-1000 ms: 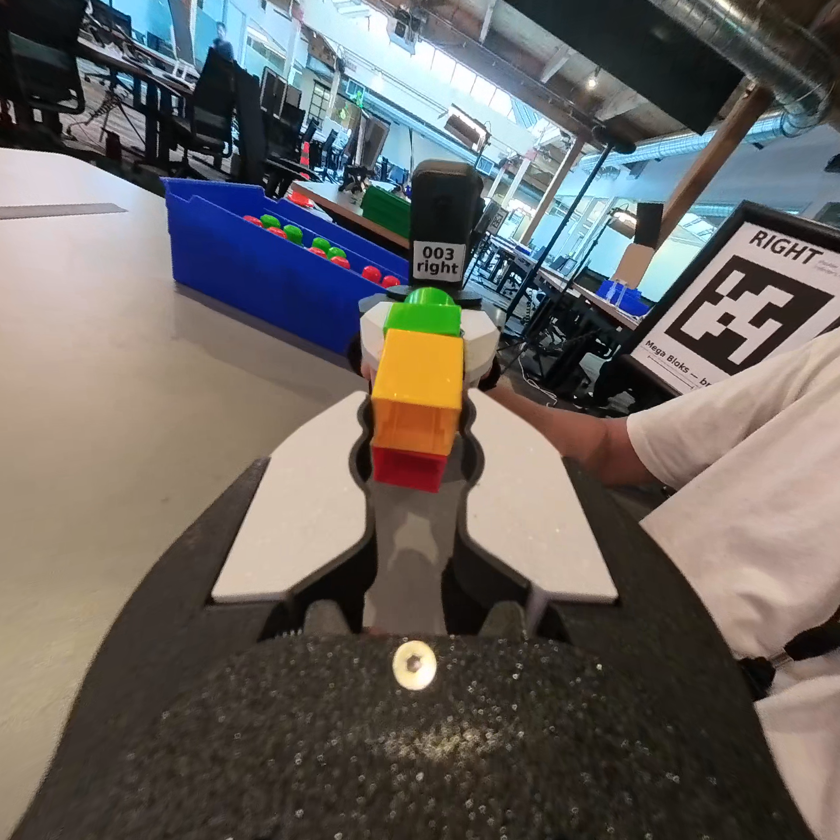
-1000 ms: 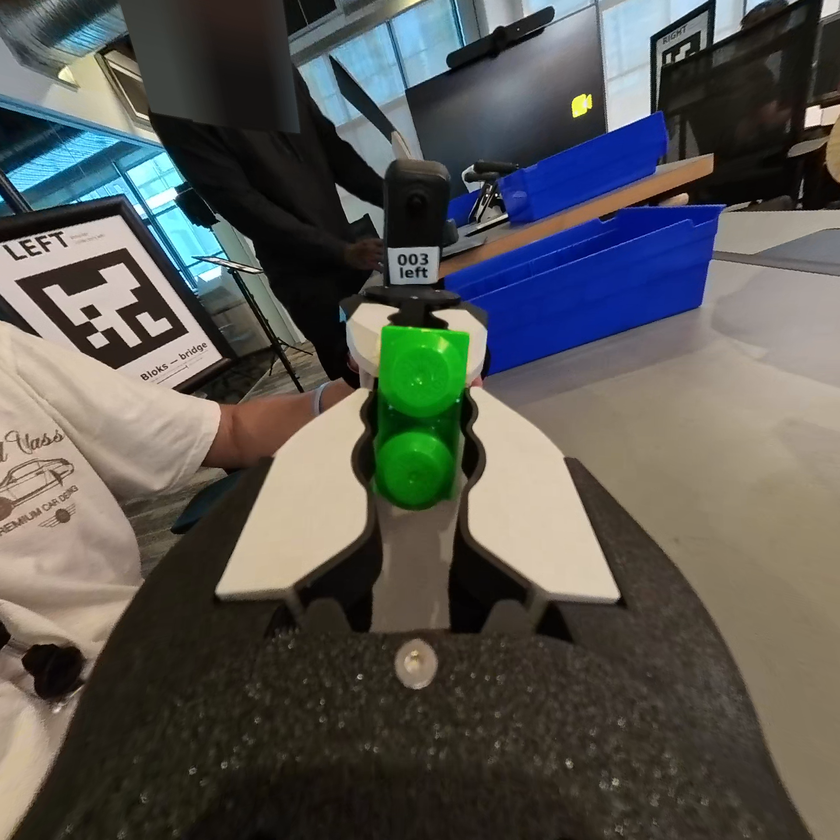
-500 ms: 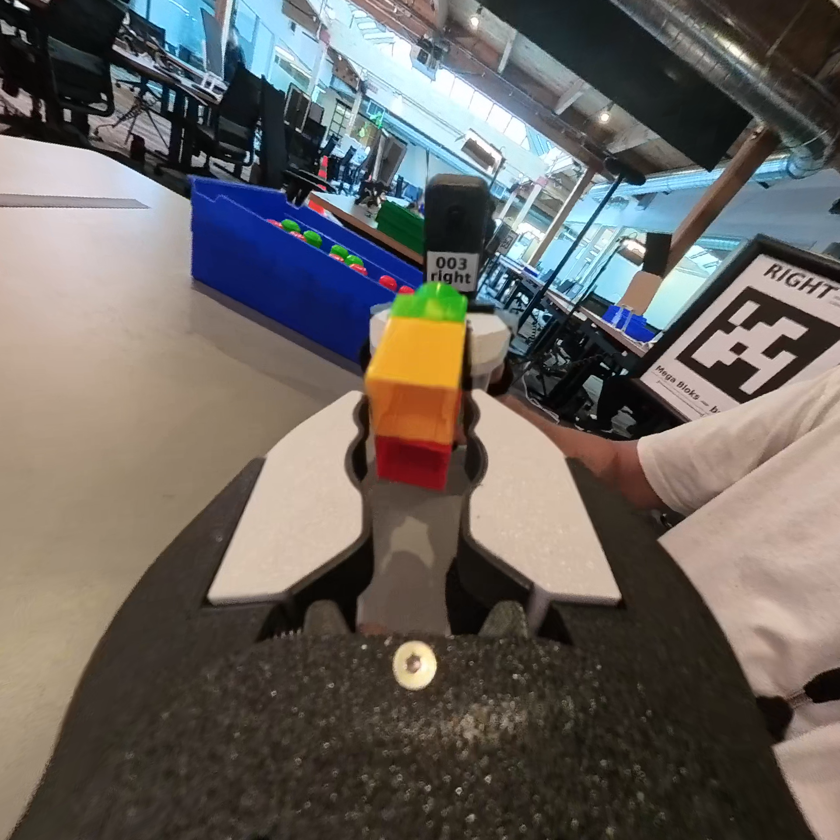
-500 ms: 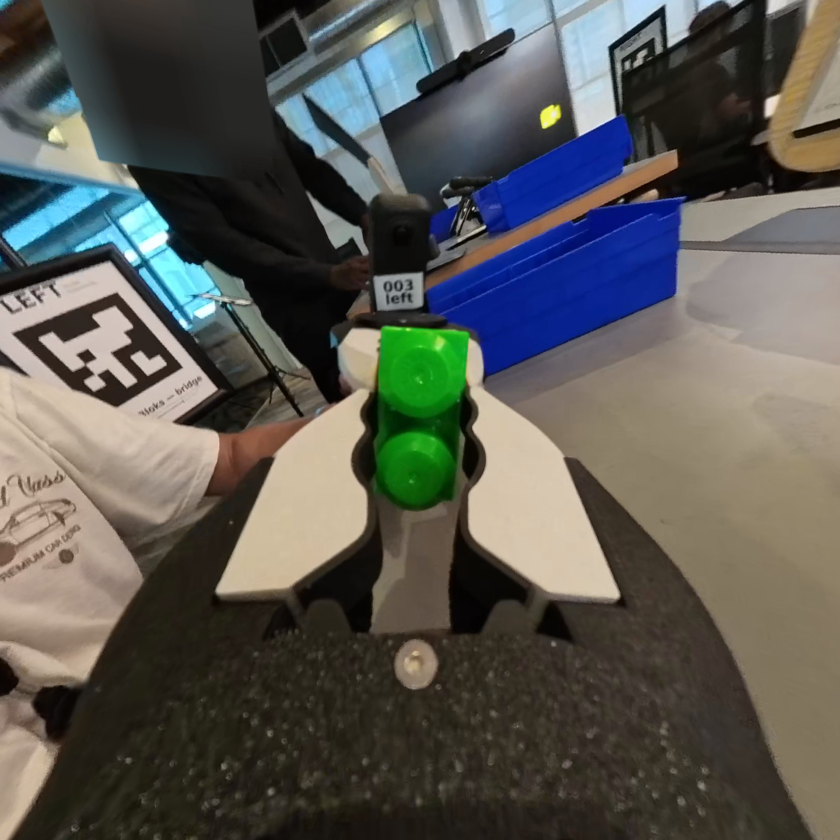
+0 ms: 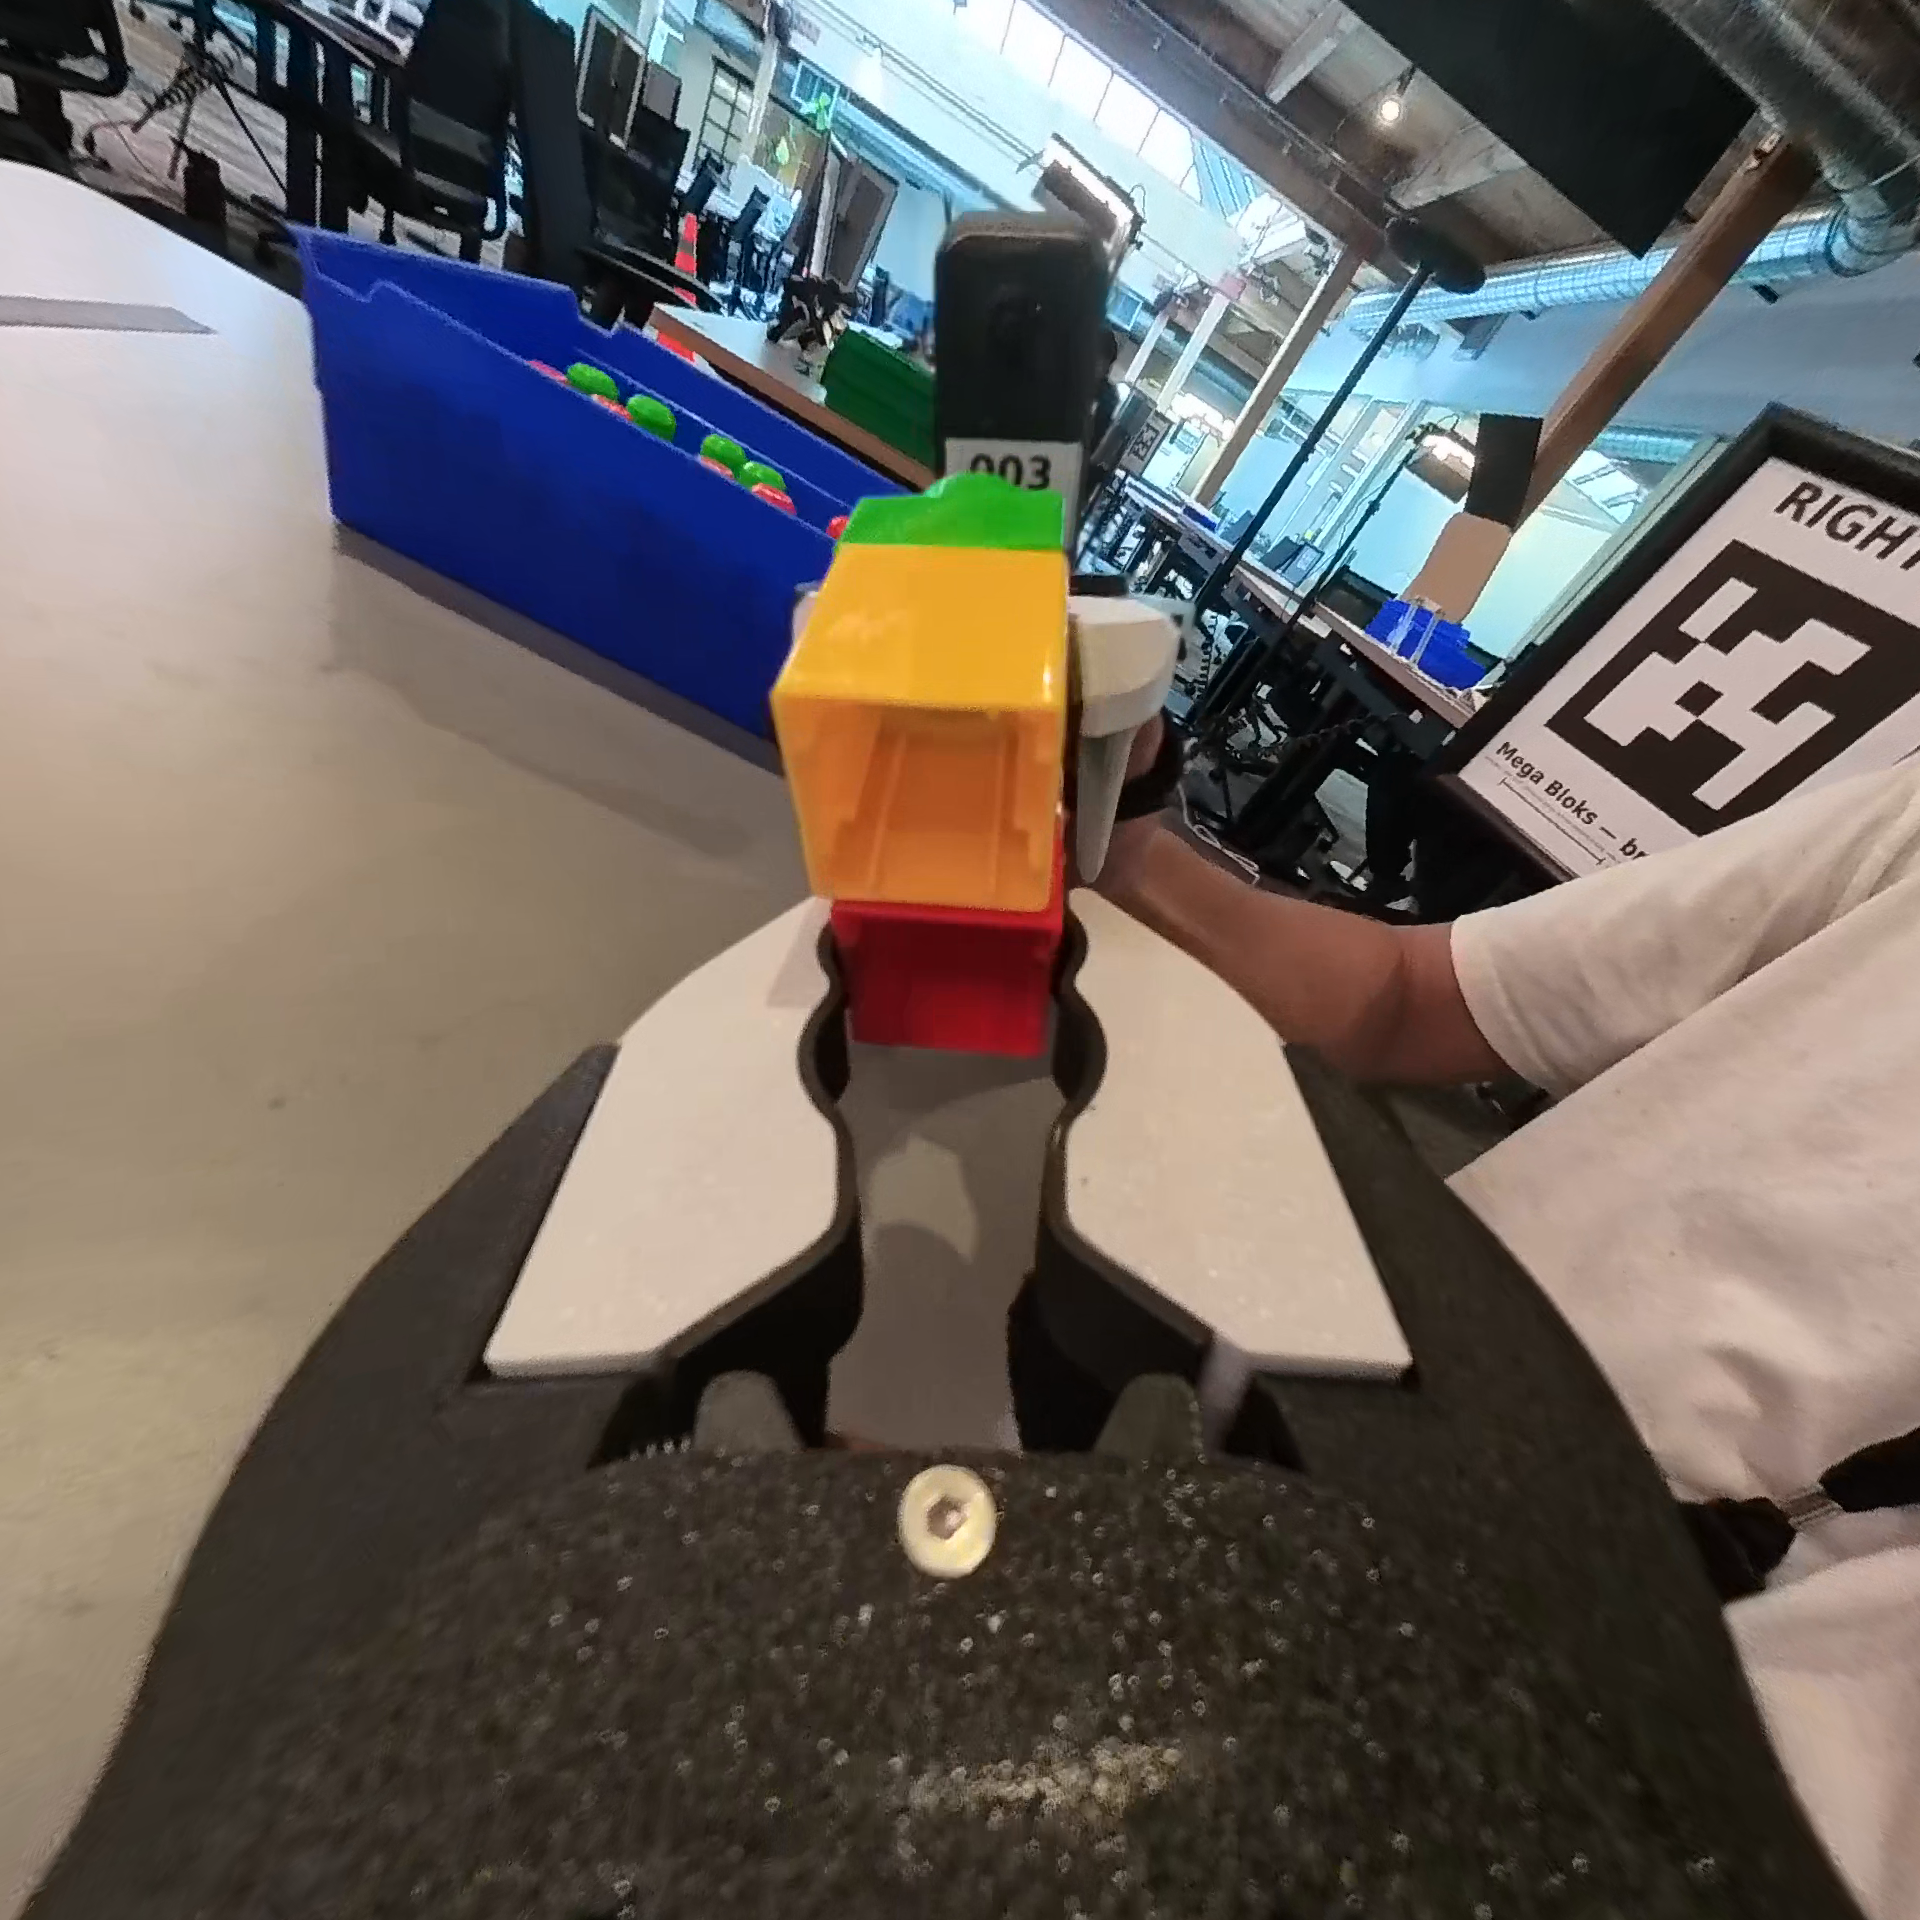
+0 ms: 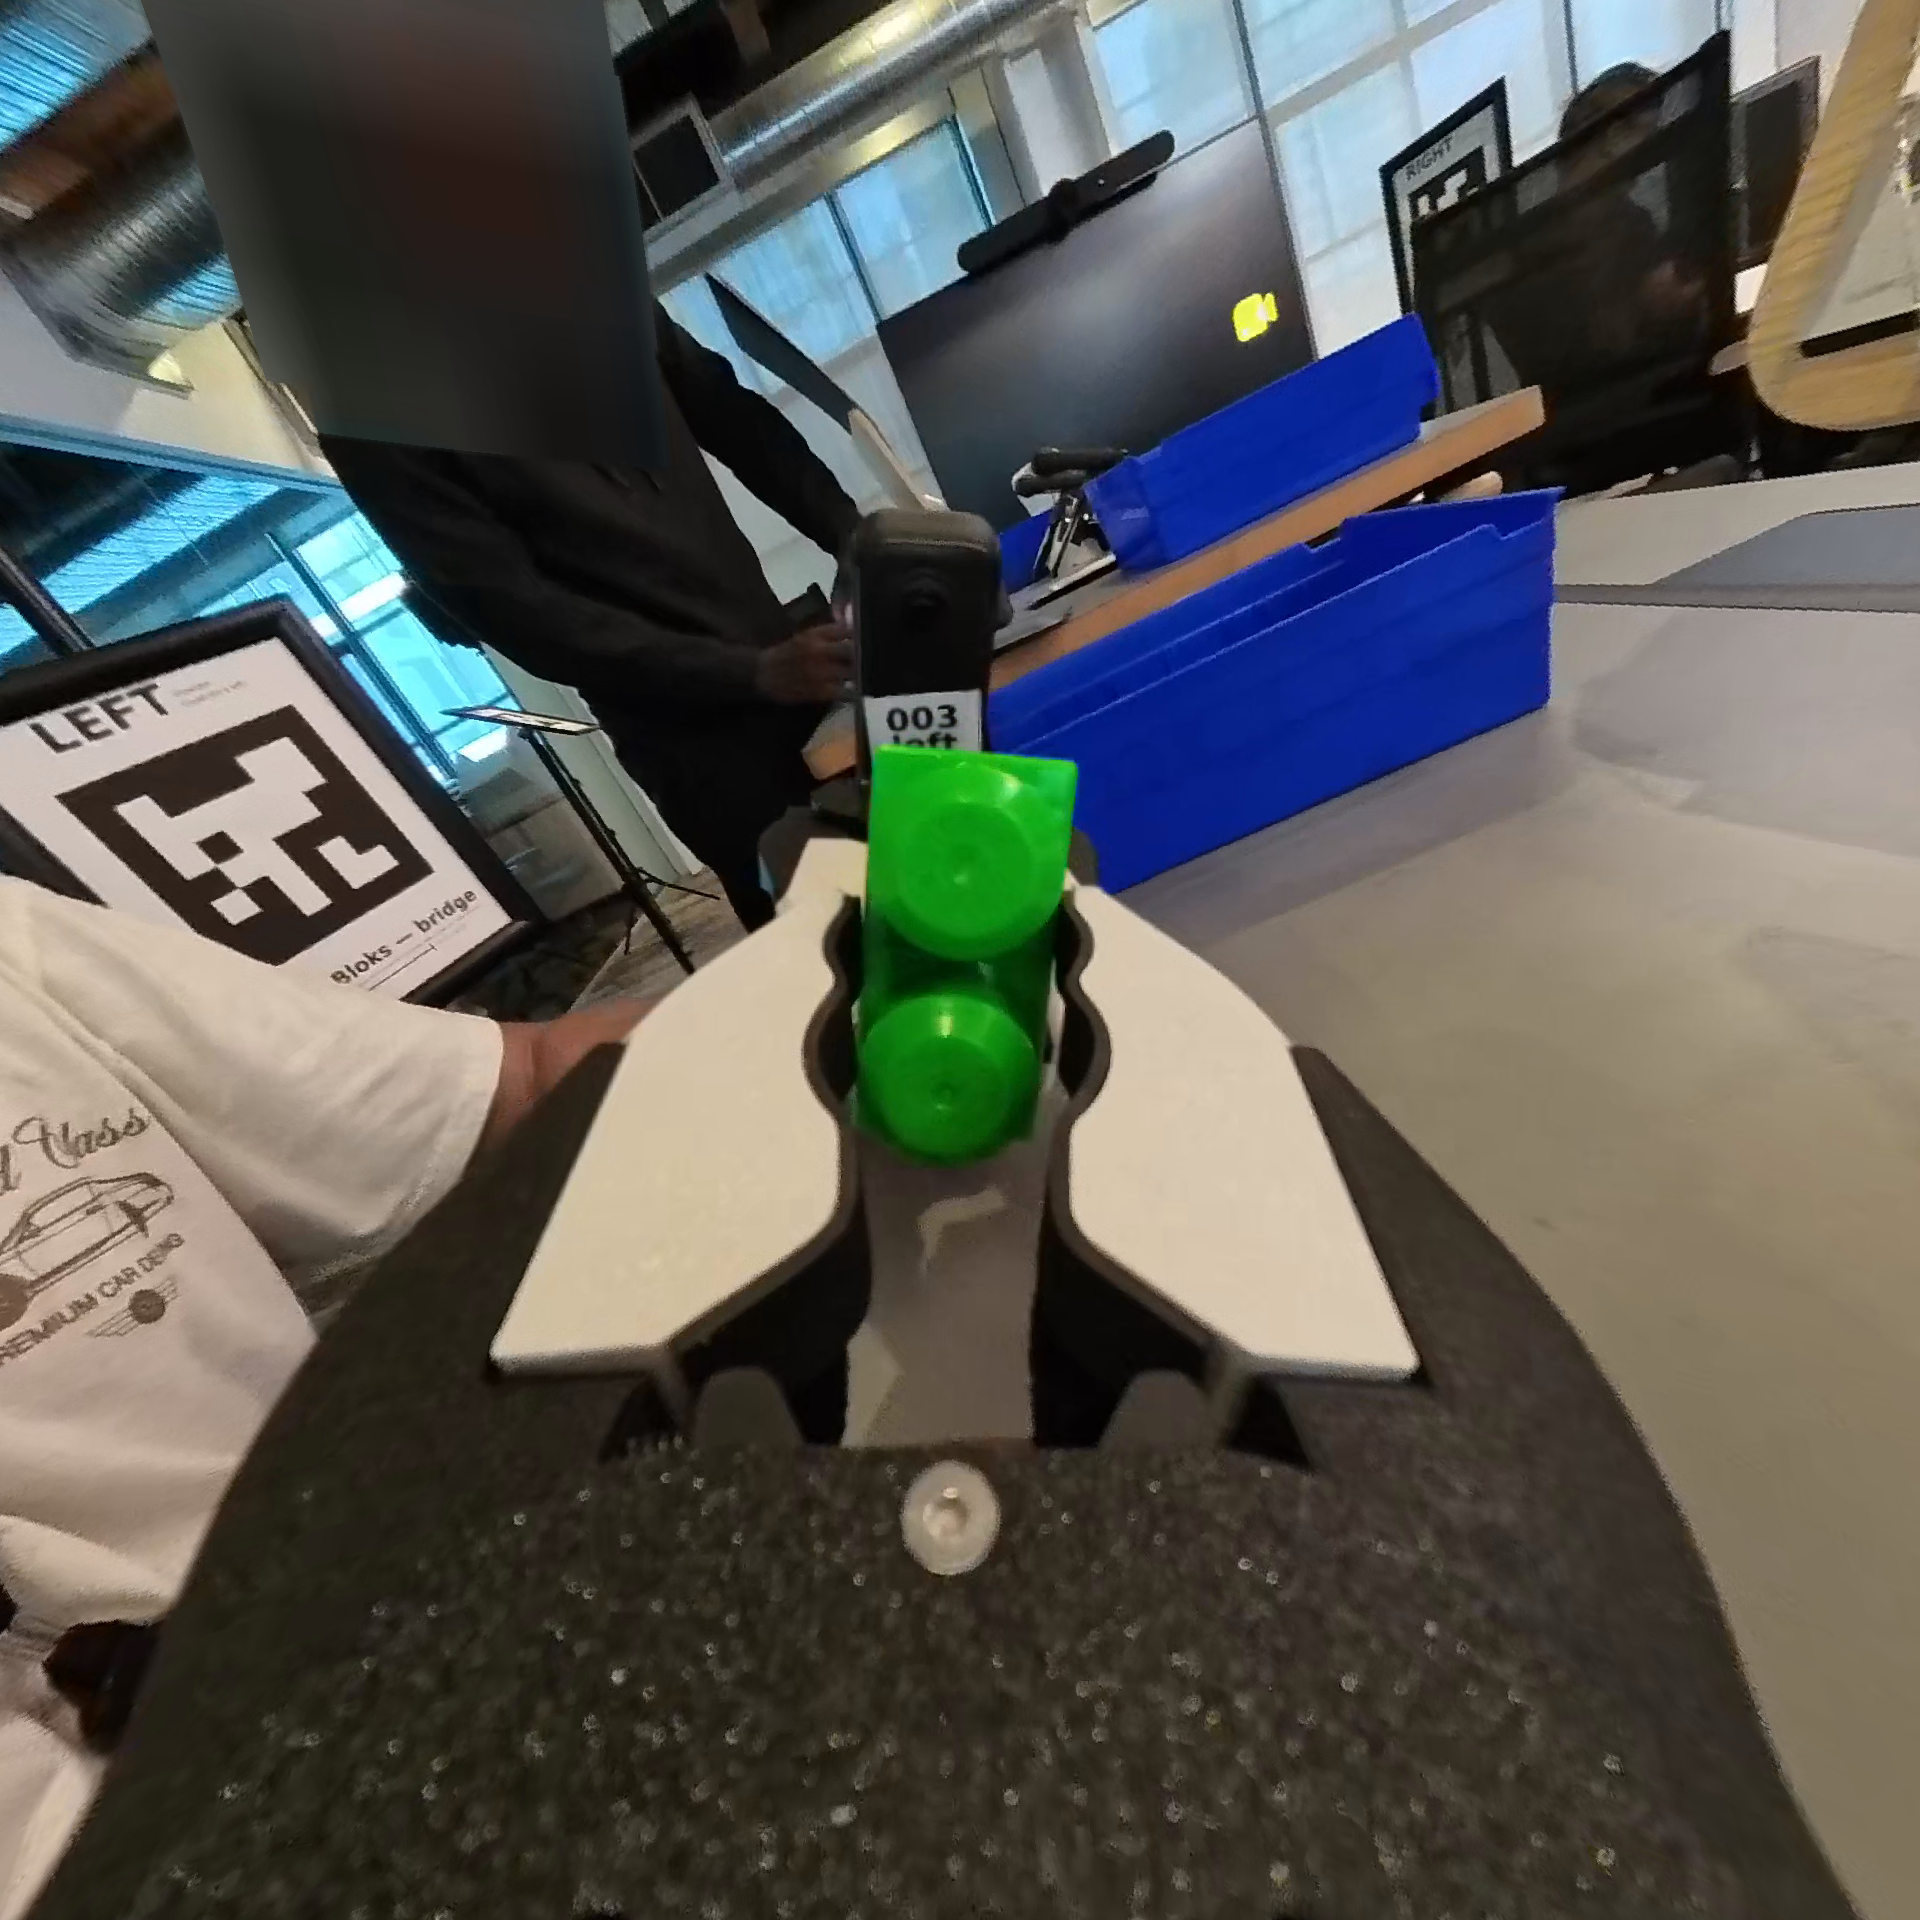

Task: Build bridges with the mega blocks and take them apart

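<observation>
My left gripper [image 5: 945, 1003] is shut on a red block [image 5: 945, 987], held above the grey table [image 5: 260, 831]. A yellow block [image 5: 925, 727] sits on the red one, tipped toward the camera so its hollow underside shows. A green block [image 5: 956, 514] is joined to its far side. My right gripper [image 6: 956, 997] is shut on that green block [image 6: 956, 966], whose two studs face its camera. The two grippers face each other tip to tip. A white finger of the right gripper [image 5: 1117, 675] shows behind the yellow block.
A blue bin [image 5: 540, 520] with red and green blocks stands on the table behind the left gripper's load; it also shows in the right wrist view [image 6: 1299, 665]. Framed marker signs [image 5: 1714, 665] [image 6: 229, 821] stand off the table. A person in black [image 6: 582, 582] stands behind.
The yellow block has tipped toward the left camera and now overhangs the red one, with its open underside in view. Both grippers stay shut and have shifted a little.
</observation>
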`<state>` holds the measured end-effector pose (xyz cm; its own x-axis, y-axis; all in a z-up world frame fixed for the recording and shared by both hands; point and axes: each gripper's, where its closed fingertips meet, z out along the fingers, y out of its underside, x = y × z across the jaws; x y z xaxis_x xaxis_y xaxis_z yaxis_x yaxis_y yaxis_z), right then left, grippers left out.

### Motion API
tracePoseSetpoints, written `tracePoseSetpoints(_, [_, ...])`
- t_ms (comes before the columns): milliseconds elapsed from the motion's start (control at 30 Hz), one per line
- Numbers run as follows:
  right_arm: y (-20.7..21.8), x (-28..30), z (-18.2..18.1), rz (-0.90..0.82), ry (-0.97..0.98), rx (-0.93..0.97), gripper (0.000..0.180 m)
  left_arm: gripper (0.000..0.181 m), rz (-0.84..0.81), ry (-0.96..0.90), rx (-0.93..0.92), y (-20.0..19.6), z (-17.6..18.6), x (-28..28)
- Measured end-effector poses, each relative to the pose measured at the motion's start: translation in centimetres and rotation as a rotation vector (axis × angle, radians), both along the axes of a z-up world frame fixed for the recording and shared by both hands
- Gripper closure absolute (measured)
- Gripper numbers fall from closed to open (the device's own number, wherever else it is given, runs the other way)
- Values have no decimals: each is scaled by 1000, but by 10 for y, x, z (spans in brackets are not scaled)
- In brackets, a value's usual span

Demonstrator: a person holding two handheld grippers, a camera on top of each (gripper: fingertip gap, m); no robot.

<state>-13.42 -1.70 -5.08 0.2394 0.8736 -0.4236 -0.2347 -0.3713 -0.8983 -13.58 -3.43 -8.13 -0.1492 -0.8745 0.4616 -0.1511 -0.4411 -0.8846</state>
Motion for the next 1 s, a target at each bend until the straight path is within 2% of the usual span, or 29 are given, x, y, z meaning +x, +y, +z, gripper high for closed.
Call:
tracePoseSetpoints(100, [-2,-1,-1,20,-10,-8,143,145,-13,-5,-3,0,1,-2])
tracePoseSetpoints(167, [-1,3,-4,7,-38,-11,131,146,-18,-26,-6,0,5,-4])
tracePoseSetpoints(333, [-4,6,-8,34,-62,-17,147,146,6,-13,-5,6,3,-7])
tracePoseSetpoints(1000, [-2,5,-14,39,-84,-68,148,146,-17,31,-23,6,-5,-4])
